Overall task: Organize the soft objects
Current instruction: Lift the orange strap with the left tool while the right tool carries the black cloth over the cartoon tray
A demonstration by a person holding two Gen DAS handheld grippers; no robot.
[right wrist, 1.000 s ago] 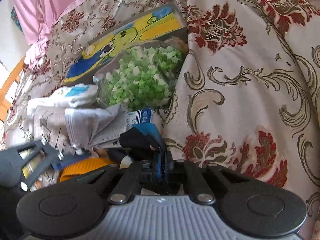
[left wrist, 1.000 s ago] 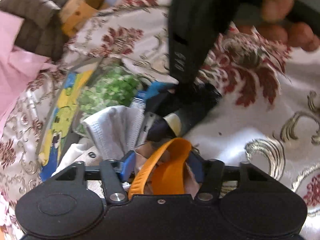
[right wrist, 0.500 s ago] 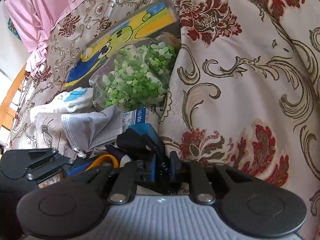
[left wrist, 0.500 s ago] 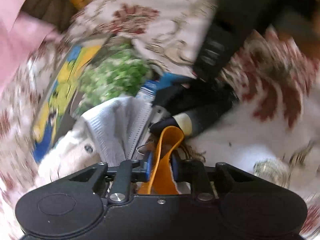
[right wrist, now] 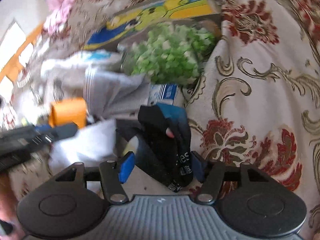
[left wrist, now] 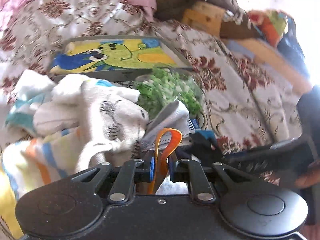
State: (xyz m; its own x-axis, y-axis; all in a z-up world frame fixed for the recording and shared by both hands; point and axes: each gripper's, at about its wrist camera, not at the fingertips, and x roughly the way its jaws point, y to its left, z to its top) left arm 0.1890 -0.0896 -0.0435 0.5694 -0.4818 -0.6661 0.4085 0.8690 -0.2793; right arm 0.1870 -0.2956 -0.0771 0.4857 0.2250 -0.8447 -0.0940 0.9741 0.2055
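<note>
Floral bedspread (right wrist: 250,92); left jaws closing on orange strap (left wrist: 170,146).

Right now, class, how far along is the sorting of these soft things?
Nothing looks sorted. In hand: the left gripper pinches the orange strap, jaws closing; the right gripper is opening around the black sock. Left: white socks and the grey mask, heaped together.
</note>
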